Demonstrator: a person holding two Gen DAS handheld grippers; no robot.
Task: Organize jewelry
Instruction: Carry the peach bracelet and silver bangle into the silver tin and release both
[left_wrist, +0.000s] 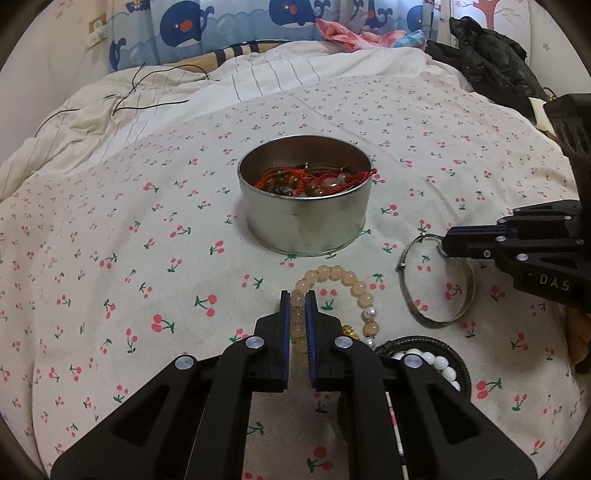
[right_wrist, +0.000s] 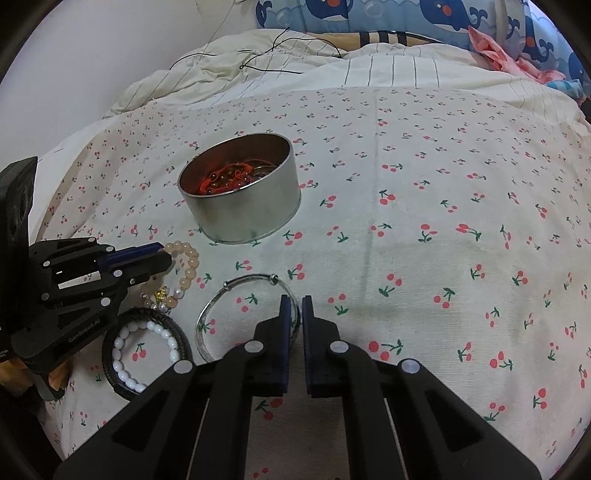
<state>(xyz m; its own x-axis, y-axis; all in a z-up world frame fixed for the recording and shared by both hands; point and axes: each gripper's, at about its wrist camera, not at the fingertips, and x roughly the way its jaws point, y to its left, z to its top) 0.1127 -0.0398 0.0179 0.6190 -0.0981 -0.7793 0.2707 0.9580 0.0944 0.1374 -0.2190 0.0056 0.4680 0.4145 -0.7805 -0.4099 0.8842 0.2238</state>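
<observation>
A round metal tin (left_wrist: 306, 225) (right_wrist: 243, 210) stands on the cherry-print bedspread and holds red cord bracelets and beads. In front of it lie a peach bead bracelet (left_wrist: 349, 280) (right_wrist: 188, 264), a silver bangle (left_wrist: 436, 291) (right_wrist: 236, 288), and a white bead bracelet (left_wrist: 439, 365) (right_wrist: 147, 328) inside a dark ring. My left gripper (left_wrist: 297, 299) (right_wrist: 166, 254) is shut on the peach bracelet's left side. My right gripper (right_wrist: 294, 301) (left_wrist: 443, 245) is shut on the silver bangle's rim. Both pieces rest on the bed.
A rumpled striped quilt with thin black cords (left_wrist: 122, 96) lies behind the tin. Whale-print pillows (left_wrist: 229, 26) line the back. A black bag (left_wrist: 491, 62) sits at the far right, with pink cloth (left_wrist: 343, 33) beside it.
</observation>
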